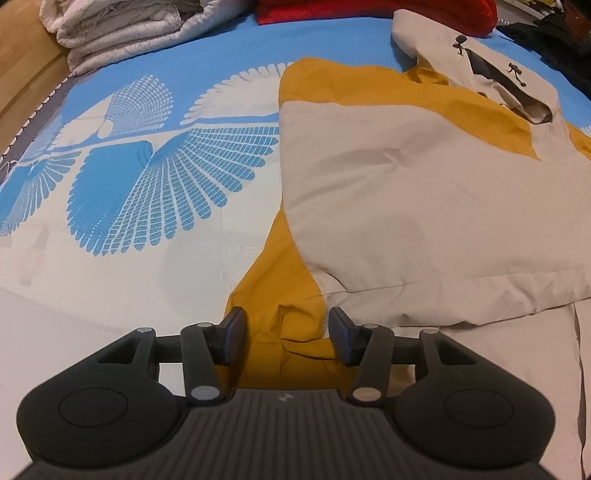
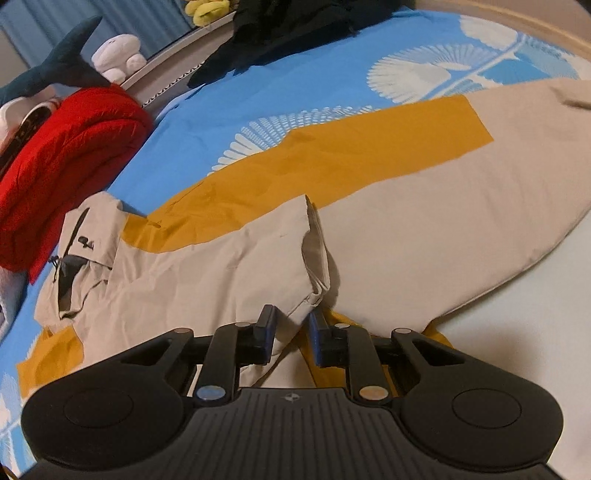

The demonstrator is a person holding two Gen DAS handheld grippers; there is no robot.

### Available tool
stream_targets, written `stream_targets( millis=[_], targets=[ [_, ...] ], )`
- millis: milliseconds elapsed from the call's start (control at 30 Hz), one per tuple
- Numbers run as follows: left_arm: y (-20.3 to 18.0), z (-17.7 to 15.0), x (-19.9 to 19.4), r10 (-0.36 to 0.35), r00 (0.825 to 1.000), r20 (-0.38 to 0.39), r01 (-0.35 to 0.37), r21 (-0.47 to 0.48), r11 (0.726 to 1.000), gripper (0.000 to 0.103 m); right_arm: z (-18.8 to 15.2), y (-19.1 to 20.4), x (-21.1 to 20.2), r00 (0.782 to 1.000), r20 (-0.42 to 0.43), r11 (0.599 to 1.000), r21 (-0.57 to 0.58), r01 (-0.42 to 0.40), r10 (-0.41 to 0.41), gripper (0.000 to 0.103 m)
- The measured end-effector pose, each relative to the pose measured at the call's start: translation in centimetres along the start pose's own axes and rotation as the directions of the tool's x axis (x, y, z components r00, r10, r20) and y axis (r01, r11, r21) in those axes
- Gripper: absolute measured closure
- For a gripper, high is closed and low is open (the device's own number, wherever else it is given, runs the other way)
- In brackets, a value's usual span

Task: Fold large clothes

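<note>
While both jaws gape, left gripper (image 1: 287, 334) over jacket (image 1: 424, 206), right gripper (image 2: 291, 334) level.

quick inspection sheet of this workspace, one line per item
surface: bed cover, blue with white feather print, lies flat.
job's things: beige and mustard jacket spread on the bed, hood at the far end, one beige sleeve folded across the body.
clutter: folded white blanket, red garment, dark clothes at the bed's edge.
grippers: left tool open, jaws either side of the mustard cuff; right tool open with a narrow gap at the beige sleeve's end.
cables: nothing seen.
surroundings: plush shark and white plush toy on a ledge.
</note>
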State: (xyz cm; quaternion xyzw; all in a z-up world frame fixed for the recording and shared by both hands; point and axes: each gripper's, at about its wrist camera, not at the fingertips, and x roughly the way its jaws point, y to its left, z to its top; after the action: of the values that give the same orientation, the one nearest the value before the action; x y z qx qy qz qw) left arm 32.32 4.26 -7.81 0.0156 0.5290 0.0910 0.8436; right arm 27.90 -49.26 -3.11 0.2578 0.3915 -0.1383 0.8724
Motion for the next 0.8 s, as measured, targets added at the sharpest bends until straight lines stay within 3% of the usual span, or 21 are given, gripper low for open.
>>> stream_targets(
  millis=[233, 433, 800],
  targets=[
    [-0.6, 1.0, -2.2, -0.019, 0.994, 0.11, 0.02, -0.012, 1.0, 0.046, 0.2, 0.2, -0.3, 1.0, 0.006, 1.0, -0.012, 0.006, -0.006, 0.081],
    [-1.9, 1.3, -3.5, -0.117, 0.975, 0.187, 0.121, -0.007, 0.993, 0.046, 0.5, 0.4, -1.0, 0.999, 0.033, 1.0, -0.02, 0.008, -0.007, 0.081],
    [-3.6, 1.3, -4.8, -0.173, 0.96, 0.22, 0.17, 0.033, 0.985, 0.046, 1.5, -0.9, -1.5, 0.998, 0.06, 1.0, 0.006, 0.022, -0.023, 0.081]
  ],
)
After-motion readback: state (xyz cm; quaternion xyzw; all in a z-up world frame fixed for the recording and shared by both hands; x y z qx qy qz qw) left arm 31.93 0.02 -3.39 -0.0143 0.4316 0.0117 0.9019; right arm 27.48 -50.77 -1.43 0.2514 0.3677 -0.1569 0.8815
